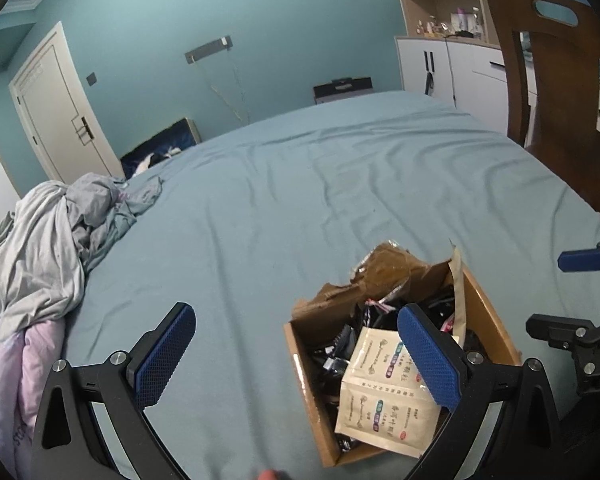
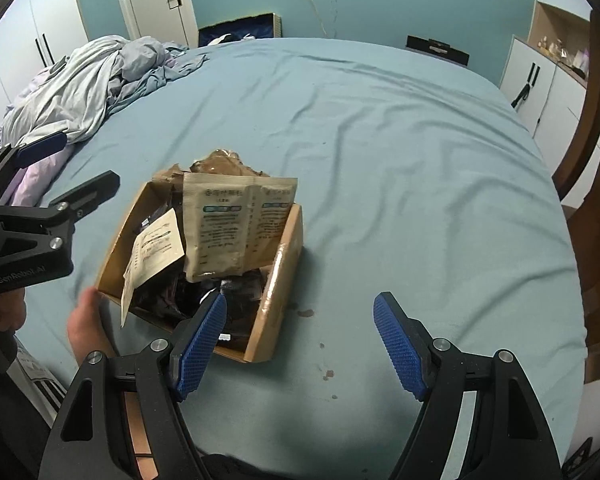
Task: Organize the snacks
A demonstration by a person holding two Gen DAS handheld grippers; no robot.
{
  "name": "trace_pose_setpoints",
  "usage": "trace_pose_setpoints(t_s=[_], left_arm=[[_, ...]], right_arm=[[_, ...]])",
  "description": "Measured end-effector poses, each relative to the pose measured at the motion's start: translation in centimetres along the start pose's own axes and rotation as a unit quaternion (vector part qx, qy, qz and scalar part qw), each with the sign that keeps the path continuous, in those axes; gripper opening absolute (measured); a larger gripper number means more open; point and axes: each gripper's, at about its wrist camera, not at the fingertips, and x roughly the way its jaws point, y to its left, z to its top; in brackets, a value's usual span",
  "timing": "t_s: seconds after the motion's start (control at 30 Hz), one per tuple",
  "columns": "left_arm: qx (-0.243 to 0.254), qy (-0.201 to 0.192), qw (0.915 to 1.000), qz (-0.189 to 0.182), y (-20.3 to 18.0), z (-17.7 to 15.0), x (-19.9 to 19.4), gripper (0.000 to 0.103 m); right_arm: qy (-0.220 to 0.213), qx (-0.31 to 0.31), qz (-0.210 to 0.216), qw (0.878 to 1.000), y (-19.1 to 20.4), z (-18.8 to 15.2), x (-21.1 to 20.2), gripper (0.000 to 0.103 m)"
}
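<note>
An open cardboard box (image 1: 300, 380) (image 2: 278, 276) sits on the blue bed sheet, full of dark snack packets (image 1: 340, 344) (image 2: 240, 288). Beige packets (image 1: 384, 392) lie on top of them; in the right wrist view two beige packets (image 2: 220, 224) lean upright against the far side and a third (image 2: 156, 244) tilts at the left. My left gripper (image 1: 296, 312) (image 2: 90, 158) is wide open and holds nothing, its right finger above the box. My right gripper (image 2: 300, 300) (image 1: 560, 292) is open and holds nothing, its left finger over the box's near corner.
Crumpled grey bedding (image 1: 48, 248) (image 2: 88, 80) is heaped at the bed's left. A wooden chair (image 1: 548, 80) stands at the right edge, white cabinets (image 1: 440, 68) behind it. A bare hand (image 2: 84, 320) rests by the box's near left corner. Small dark stains (image 2: 306, 313) mark the sheet.
</note>
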Motion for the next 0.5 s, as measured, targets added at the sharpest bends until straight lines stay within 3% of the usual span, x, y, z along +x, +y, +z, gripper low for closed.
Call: trace_pose_setpoints(t_s=[0.5], left_arm=[[-0.033, 0.014, 0.9992, -0.014, 1.4, 0.1, 0.5, 0.103]], right_arm=[[-0.009, -0.024, -0.007, 1.0, 0.9, -0.1, -0.1, 0.076]])
